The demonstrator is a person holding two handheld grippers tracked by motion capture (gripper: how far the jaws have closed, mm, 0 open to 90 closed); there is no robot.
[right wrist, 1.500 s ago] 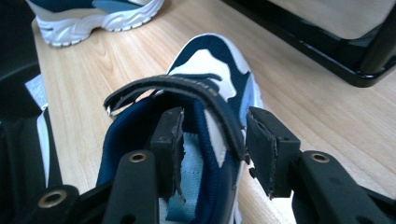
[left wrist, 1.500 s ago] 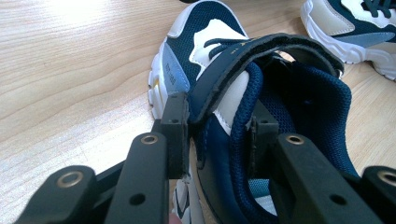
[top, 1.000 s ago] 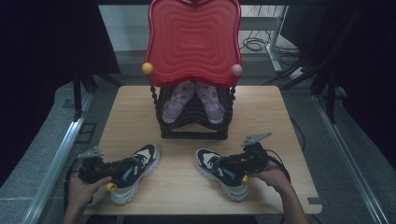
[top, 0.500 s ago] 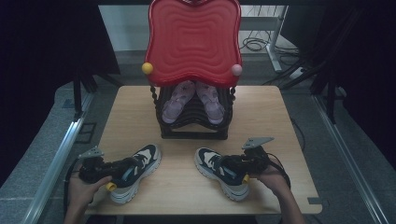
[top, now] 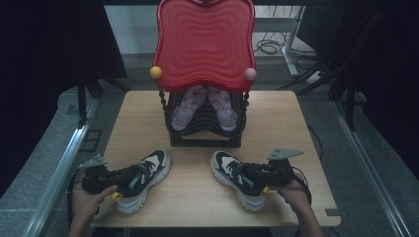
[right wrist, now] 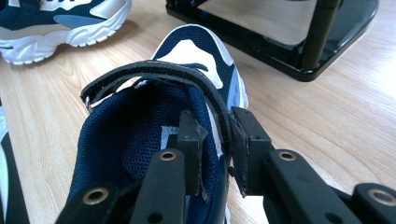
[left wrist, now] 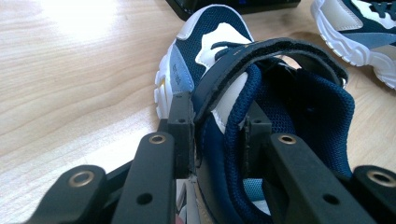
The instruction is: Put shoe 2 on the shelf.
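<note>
Two navy-and-white sneakers lie on the near half of the wooden table (top: 296, 128), toes pointing away from the person and angled slightly toward each other. The left sneaker (top: 141, 180) sits toward the near left corner, and the left gripper (left wrist: 214, 140) has it by the collar wall on the side facing the table's left edge — one jaw outside against the upper, the other inside the opening, the pads pinching the padded edge just below the black strap (left wrist: 271, 53). Its jaws have just been closing, with that wall between them. The right sneaker (top: 239, 177) lies near the right hand (top: 291, 195), well apart from its twin, and the right gripper (right wrist: 217, 135) grips it likewise: one jaw down in the blue-lined opening, the other outside, clamped on the collar wall beside the strap. Those jaws too have just been closing on that wall. Both shoes rest flat on their soles. Behind them, at the middle of the table, stands a black rack (top: 205, 131) holding a pair of pale purple sandals (top: 205, 106) — a red wavy-edged panel (top: 205, 44) rises above it.
</note>
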